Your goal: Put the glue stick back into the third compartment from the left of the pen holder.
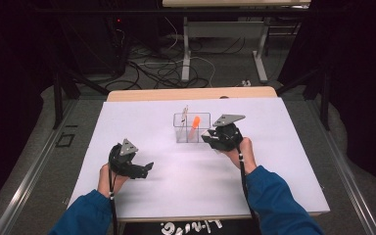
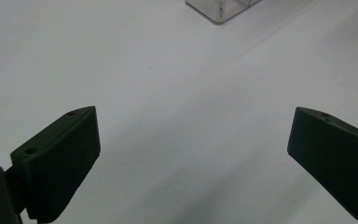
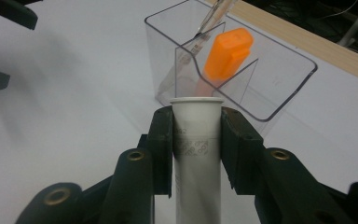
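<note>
Tube (image 3: 198, 140) in transit: a white cylinder, pinched upright between the jaws of the right gripper (image 3: 196, 135), hangs just short of a clear organizer (image 3: 279, 79) near the middle of the white table (image 1: 142, 122); its rim points toward the organizer's near wall without touching it. Two items already stand inside — an orange marker (image 3: 226, 53), leaning against the divider, and a thin clear pen-like stick (image 3: 209, 21) tilted in the compartment behind it; the near compartment on the right looks empty. Judged from that, the sorting is well along: two pieces stowed, one in the grip, and what is left seems to be lifting the tube over the wall and letting it drop into a free slot.

From above, the right gripper (image 1: 223, 137) sits just beside the organizer (image 1: 192, 128), the hand (image 1: 242, 152) behind it and a blue sleeve (image 1: 274, 200) trailing to the table's near edge; its pads press both sides of the tube just below the rim, closed only as far as the tube allows.

Well apart on the other side, the left gripper (image 1: 139, 169) rests low over bare table; in its own view the jaws stand spread wide with nothing between them — just white surface, and a corner of the organizer (image 2: 221, 9) at the top edge.
</note>
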`<state>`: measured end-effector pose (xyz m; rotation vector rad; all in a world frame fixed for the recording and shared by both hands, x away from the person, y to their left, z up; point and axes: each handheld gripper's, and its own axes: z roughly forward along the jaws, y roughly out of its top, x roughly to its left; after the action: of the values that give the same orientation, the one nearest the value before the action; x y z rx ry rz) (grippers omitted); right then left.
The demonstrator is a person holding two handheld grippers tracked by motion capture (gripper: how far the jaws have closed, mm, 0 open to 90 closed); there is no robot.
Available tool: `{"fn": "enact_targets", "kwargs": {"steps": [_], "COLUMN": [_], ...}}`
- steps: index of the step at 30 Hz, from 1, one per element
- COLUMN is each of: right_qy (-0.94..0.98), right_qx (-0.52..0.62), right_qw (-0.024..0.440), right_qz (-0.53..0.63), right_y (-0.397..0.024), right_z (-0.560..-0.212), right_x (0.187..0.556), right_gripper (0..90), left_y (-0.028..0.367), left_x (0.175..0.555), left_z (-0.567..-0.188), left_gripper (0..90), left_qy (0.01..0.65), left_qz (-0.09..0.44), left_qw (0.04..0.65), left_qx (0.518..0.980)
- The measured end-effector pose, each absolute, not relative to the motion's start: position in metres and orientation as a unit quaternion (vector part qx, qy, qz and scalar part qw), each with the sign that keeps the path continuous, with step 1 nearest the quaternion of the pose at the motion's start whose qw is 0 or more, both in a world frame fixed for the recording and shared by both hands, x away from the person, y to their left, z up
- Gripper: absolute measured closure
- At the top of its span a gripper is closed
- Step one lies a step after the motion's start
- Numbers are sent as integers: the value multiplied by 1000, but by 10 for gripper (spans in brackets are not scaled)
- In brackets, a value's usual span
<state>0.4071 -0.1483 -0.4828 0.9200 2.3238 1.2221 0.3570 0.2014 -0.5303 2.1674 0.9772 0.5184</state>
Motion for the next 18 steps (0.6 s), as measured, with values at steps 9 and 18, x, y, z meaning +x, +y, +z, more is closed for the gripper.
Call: {"fn": "enact_targets", "kwargs": {"steps": [9, 18], "right_qy": [803, 789], "right_qx": [338, 349], "right_qw": [198, 210], "right_qz": [449, 460], "right_y": [-150, -147], "right_z": [-482, -474], "right_x": [413, 425], "right_gripper": [672, 672], "left_y": [200, 198], "left_x": [357, 358], "left_z": [-531, -531], "left_gripper": [22, 22], "left_qy": [376, 372], "left_qz": [201, 199], "left_qw": [351, 353], "left_qx": [834, 835]}}
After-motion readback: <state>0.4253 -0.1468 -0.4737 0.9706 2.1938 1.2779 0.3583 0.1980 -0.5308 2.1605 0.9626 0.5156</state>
